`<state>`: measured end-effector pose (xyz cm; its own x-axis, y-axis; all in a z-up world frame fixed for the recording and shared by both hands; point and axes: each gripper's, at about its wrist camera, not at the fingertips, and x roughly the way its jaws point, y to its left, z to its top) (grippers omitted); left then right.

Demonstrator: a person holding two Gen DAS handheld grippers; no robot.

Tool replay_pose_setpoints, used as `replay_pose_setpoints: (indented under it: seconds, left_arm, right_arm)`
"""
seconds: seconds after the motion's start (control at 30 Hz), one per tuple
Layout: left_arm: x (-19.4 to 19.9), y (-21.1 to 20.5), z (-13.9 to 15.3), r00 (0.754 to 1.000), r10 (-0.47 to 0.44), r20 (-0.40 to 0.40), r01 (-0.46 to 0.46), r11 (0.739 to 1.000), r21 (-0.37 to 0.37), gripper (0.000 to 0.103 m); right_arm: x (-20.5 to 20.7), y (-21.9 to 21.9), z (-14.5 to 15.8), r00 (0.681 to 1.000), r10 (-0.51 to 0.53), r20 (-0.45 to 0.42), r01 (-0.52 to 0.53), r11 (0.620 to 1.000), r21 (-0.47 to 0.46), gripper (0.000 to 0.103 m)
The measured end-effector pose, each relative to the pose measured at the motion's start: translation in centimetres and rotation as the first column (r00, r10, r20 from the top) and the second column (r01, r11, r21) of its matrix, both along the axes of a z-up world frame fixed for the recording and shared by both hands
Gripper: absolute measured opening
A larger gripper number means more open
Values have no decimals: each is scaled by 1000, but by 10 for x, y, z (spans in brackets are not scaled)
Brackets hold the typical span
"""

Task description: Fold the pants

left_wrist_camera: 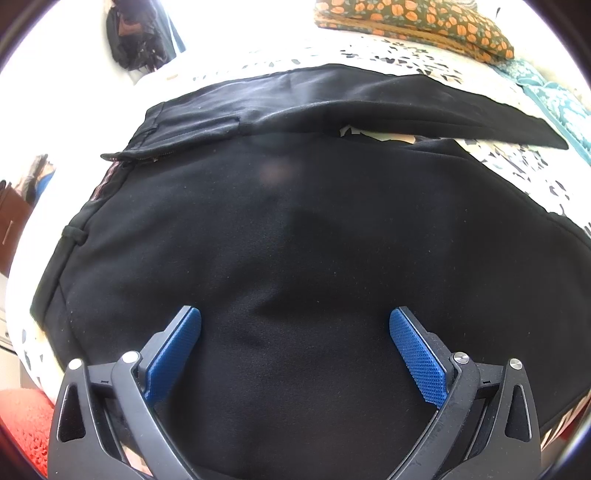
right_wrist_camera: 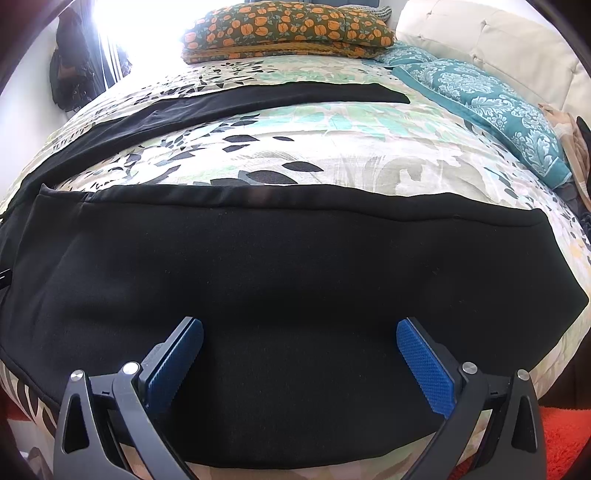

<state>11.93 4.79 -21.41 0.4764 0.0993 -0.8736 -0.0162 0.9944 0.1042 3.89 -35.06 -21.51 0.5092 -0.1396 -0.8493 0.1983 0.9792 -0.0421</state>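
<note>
On the bed (right_wrist_camera: 332,162), black pants (right_wrist_camera: 295,277) lie spread.

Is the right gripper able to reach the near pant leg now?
Probably yes. The right gripper is open and sits just above the near leg, which lies flat on the bed. Nothing lies between them.

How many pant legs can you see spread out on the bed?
2. The near leg lies right under the open right hand-held gripper; the far leg stretches across the leaf-print bedspread toward the pumpkin-print pillow.
</note>
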Motion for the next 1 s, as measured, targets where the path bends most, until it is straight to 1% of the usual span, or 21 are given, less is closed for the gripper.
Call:
replay_pose_setpoints:
  seconds: [0.3, 0.43, 0.63, 0.87, 1.0]
  left_arm:
    - [-2, -1, 2, 1000, 0, -2, 0, 1000, 7, 103]
    - [-6, 0, 1, 1000, -15, 24, 15, 1000, 5, 103]
    - [-7, 1, 3, 999, -33, 20, 33, 999, -4, 103]
    - [-13, -6, 4, 999, -33, 18, 32, 999, 37, 103]
    - [-15, -5, 5, 999, -43, -3, 43, 998, 35, 103]
  right_arm:
    - [-1, 0, 0, 1000, 2, 8, -2, 1000, -2, 103]
    - [-2, 0, 0, 1000, 2, 14, -2, 1000, -3, 103]
    - [-2, 0, 0, 1000, 2, 16, -2, 1000, -4, 103]
    - [-2, 0, 0, 1000, 1, 21, -1, 1000, -5, 103]
    - [-1, -1, 1, 1000, -6, 11, 6, 1000, 0, 103]
